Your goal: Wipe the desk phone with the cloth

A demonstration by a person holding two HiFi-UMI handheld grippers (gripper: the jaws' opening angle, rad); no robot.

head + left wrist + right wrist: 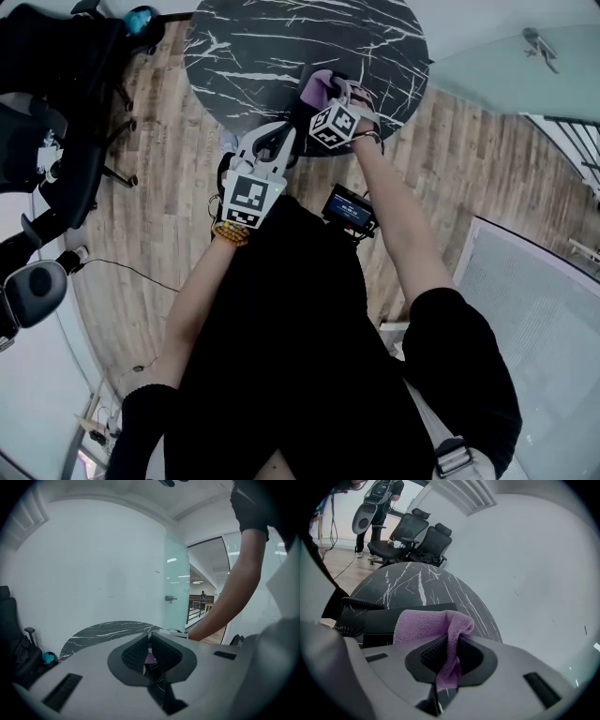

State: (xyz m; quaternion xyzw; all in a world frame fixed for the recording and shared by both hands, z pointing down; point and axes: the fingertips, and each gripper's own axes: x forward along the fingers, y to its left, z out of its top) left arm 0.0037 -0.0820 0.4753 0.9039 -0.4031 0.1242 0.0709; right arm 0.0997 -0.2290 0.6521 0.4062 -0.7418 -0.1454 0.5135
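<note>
R gripper (452,644) is clenching a fold of the purple cloth (423,623) — the rest is lying flat on the black desk phone (382,618) at the marble table (417,581) edge, prob. for rubbing its top. L gripper (150,648) is hanging nearby, jaws nearly together, holding nothing — seemingly idling.

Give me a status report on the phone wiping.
Right gripper shut on purple cloth, cloth draped over desk phone. Left gripper jaws together, empty, near the phone. Coiled cord beside phone.
</note>
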